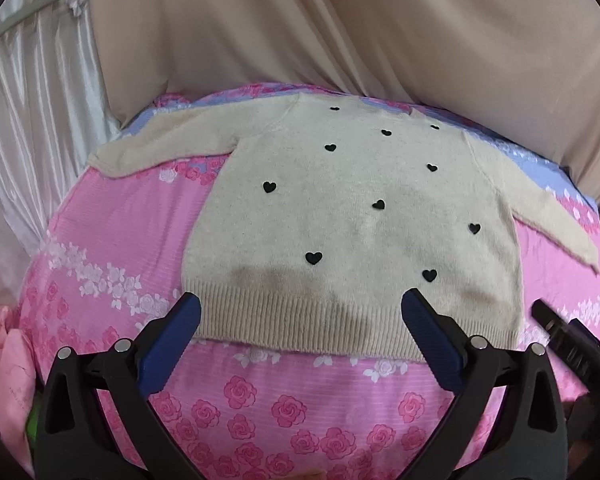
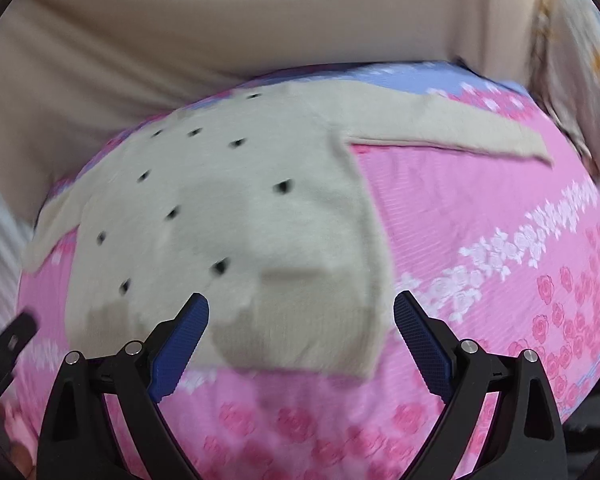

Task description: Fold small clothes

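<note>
Sweater flat on bedsheet, curtain behind.

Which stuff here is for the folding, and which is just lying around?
For the folding:
cream sweater with black hearts
left tool, open
right tool, open

Just lying around:
pink rose bedsheet
beige curtain
pink cloth
</note>
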